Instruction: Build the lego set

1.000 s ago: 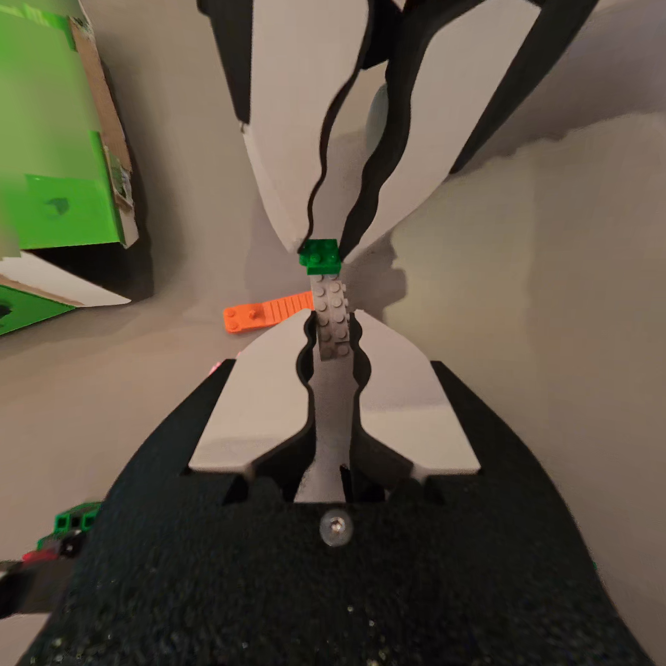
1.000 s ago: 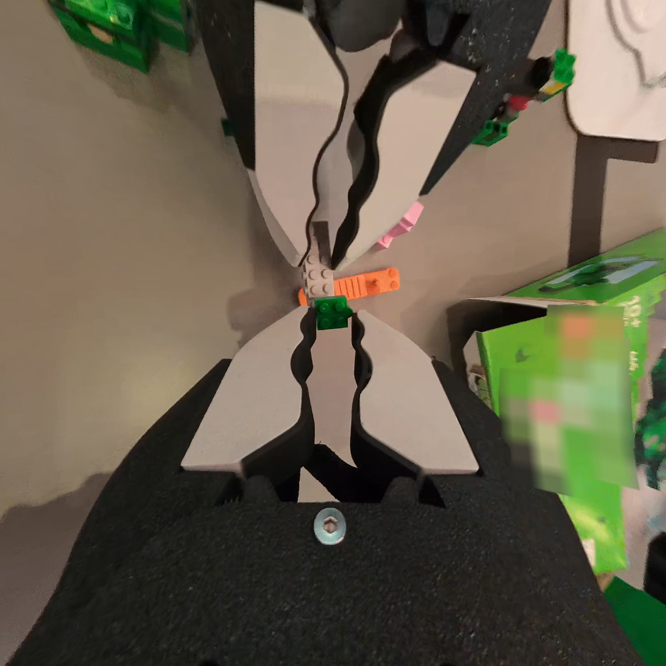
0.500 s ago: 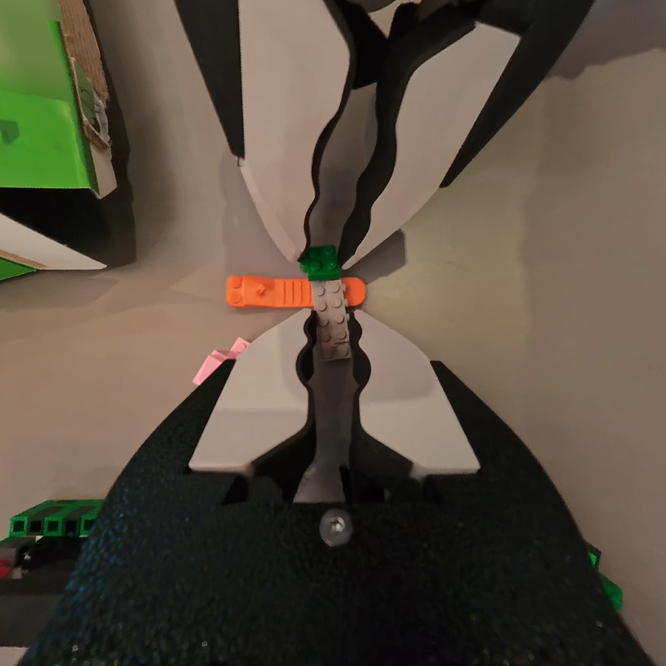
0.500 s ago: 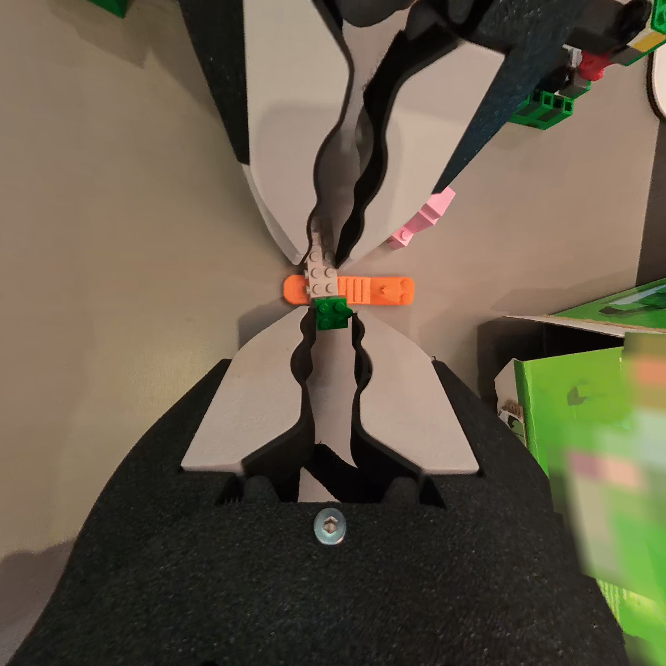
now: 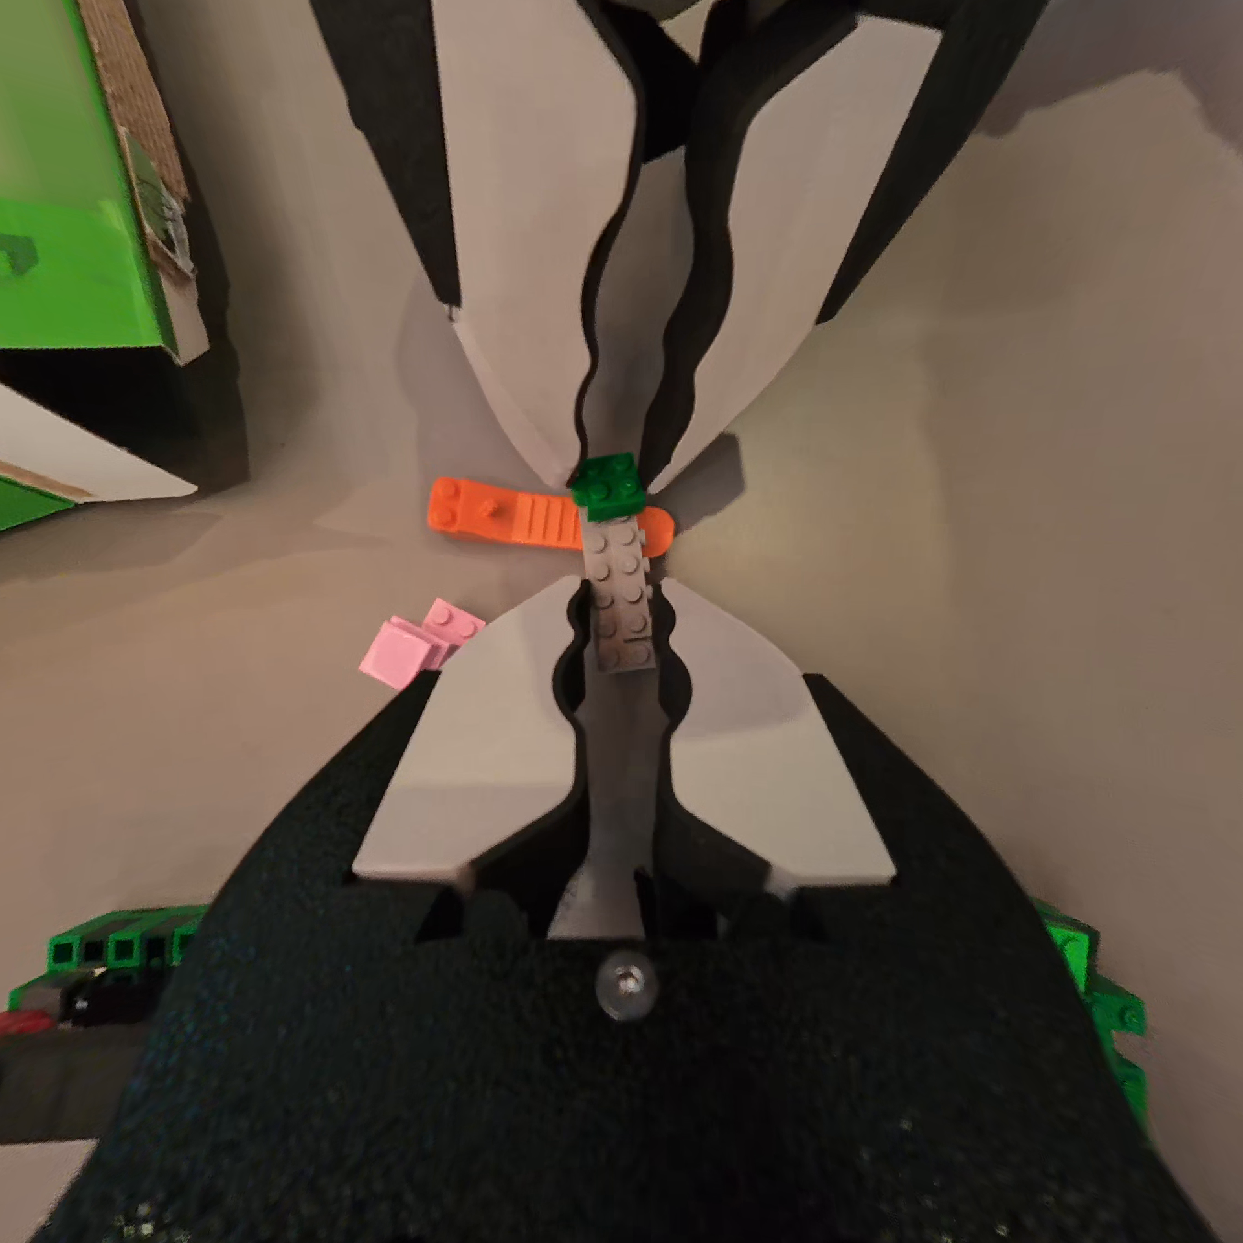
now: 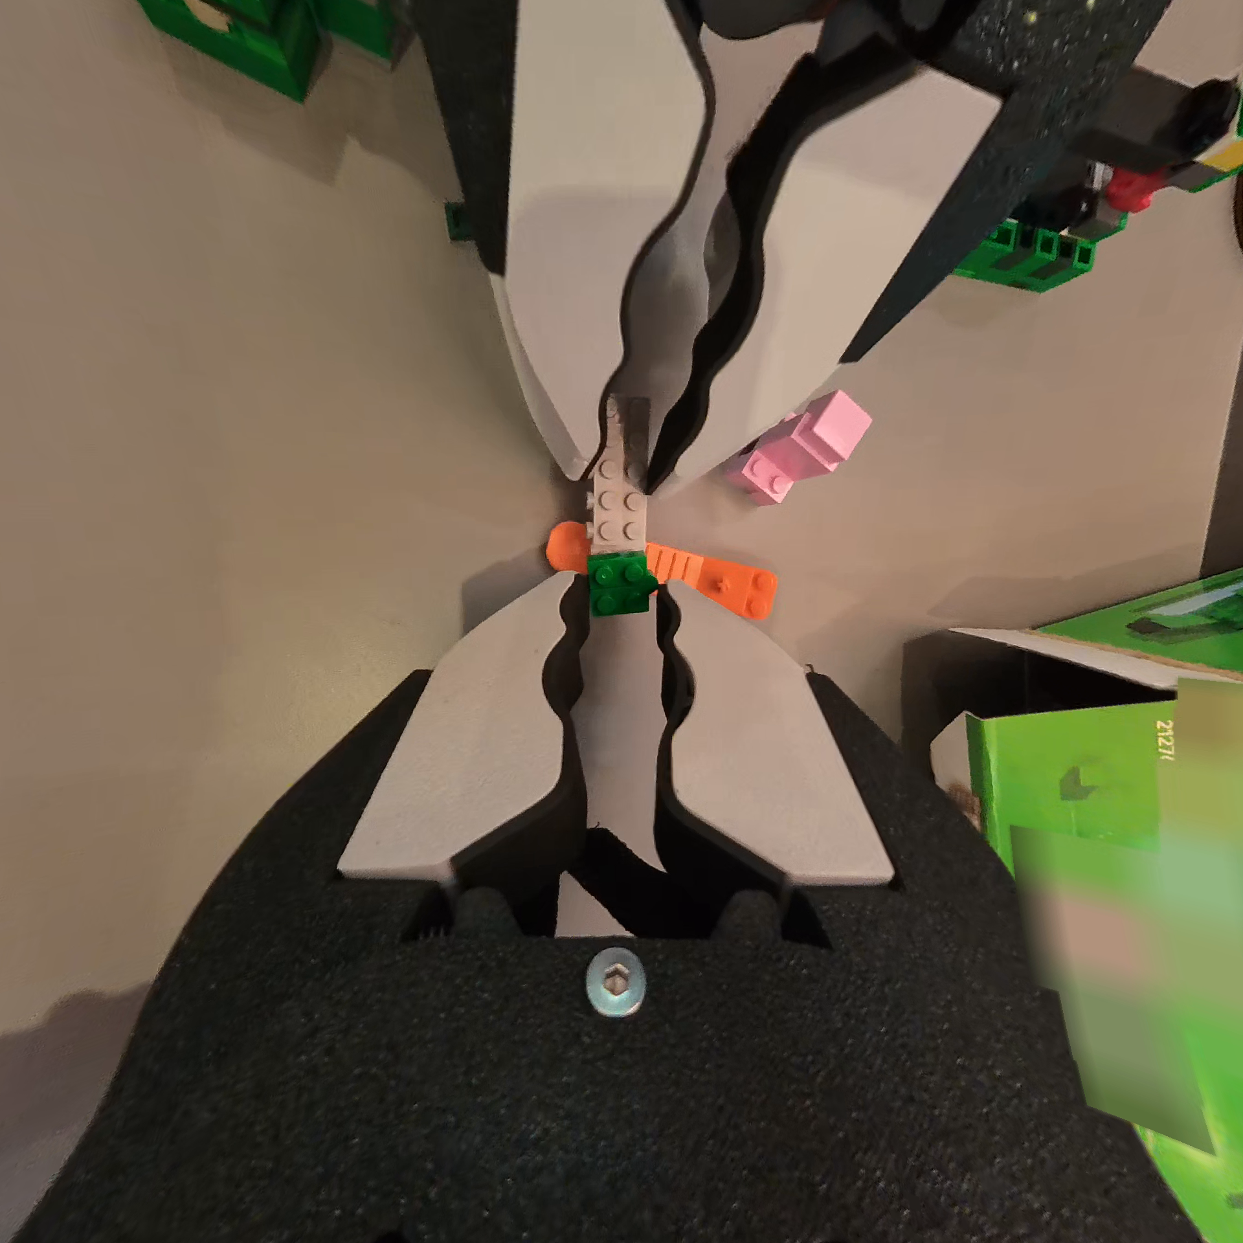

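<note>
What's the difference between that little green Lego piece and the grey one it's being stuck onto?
The green plate is dark green and square, with four studs; the grey plate is pale grey, long and narrow, with two rows of studs. The green plate is pinched by the right gripper, the grey plate by the left gripper. The green one sits on the grey one's far end. Both are thin studded plates held above the orange tool.

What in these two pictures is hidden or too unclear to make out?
- Underside joint between the grey plate and the green brick: hidden in both views by the bricks themselves.
- Green build, left wrist view: mostly behind the left gripper body.
- Orange tool, right wrist view: middle covered by the bricks.
- Green box, right wrist view: cut off by the edge, partly mosaicked.
</note>
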The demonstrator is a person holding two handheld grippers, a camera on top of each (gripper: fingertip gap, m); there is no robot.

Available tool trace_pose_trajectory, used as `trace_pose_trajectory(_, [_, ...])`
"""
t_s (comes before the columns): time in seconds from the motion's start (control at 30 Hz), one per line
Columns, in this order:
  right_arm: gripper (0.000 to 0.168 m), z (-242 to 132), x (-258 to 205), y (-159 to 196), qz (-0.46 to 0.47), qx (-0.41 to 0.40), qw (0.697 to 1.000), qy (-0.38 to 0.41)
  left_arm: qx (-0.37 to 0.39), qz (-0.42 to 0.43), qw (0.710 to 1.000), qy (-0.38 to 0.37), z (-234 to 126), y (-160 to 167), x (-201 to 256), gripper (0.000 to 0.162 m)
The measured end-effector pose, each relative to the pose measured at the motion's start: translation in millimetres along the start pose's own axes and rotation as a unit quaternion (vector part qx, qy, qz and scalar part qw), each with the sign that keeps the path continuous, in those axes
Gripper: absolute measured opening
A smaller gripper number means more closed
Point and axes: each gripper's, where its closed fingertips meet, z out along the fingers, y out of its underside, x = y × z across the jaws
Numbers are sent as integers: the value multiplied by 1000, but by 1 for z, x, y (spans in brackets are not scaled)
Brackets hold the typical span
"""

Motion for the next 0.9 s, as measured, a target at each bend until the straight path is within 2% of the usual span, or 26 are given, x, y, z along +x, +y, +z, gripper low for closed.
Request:
trace_pose_trajectory(0.4, [18, 5, -2, 0, -10, -30, 999, -13, -4, -11, 1000, -4, 4, 5, 1, 16])
trace_pose_trajectory(0.73, [22, 7, -1, -4, 3, 2, 1000, 5, -8, -13, 1000, -4, 6, 7, 3, 17])
trace_pose_trajectory(0.9, [29, 1, 3, -5, 17, 36, 998, 50, -8, -15, 1000, -4, 6, 7, 2, 16])
